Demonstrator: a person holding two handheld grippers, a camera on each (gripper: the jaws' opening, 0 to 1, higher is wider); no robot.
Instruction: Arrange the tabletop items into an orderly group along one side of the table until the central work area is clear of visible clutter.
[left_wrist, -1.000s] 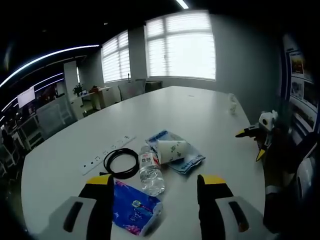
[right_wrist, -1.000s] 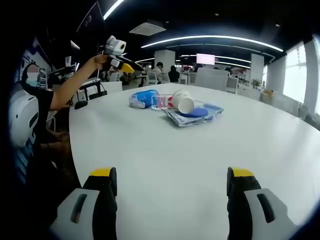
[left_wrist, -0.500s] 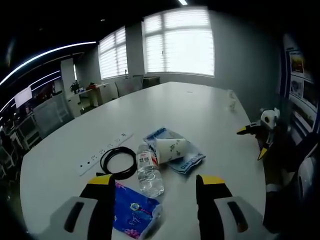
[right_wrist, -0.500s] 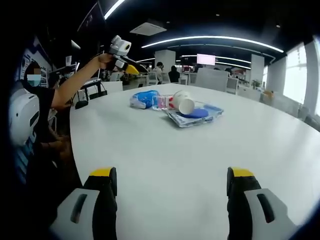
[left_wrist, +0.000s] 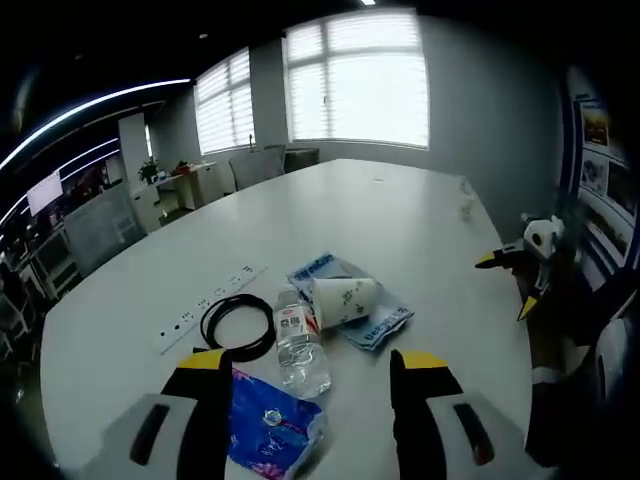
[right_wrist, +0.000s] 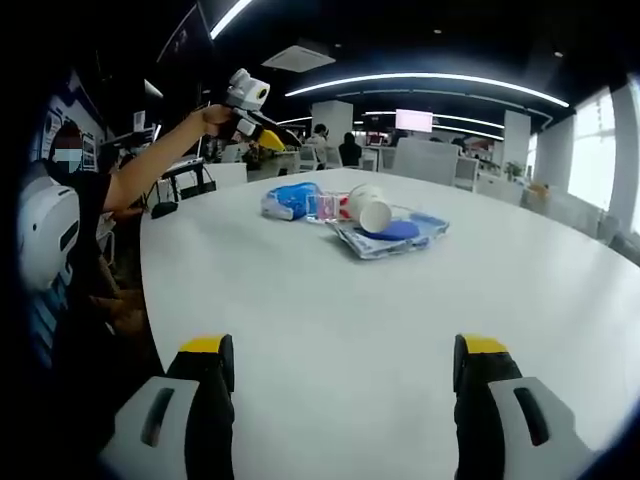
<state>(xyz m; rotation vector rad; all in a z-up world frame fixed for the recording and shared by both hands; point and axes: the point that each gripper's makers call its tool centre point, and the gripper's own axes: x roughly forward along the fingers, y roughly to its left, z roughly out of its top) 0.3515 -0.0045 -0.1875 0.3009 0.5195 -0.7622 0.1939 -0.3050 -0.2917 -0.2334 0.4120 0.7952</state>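
Note:
On the white table (left_wrist: 400, 225) lies a small cluster: a blue packet (left_wrist: 270, 435), a clear water bottle (left_wrist: 300, 348) on its side, a tipped paper cup (left_wrist: 345, 298) resting on a flat blue pouch (left_wrist: 372, 322), and a coiled black cable (left_wrist: 238, 325). My left gripper (left_wrist: 312, 365) hovers open just above the near end of the cluster. The right gripper view has the same packet (right_wrist: 290, 198), bottle (right_wrist: 325, 205), cup (right_wrist: 368, 207) and pouch (right_wrist: 395, 232) far across the table. My right gripper (right_wrist: 342, 350) is open over bare tabletop, well away from them.
A white power strip (left_wrist: 210, 305) lies beside the cable. A small clear object (left_wrist: 465, 205) stands near the far table edge. A person's arm (right_wrist: 150, 170) holds the left gripper (right_wrist: 250, 105) aloft. Office chairs and desks surround the table.
The left gripper view has crept slightly nearer the cluster. In the right gripper view the raised hand with the other gripper has drifted a little right. The items lie unmoved.

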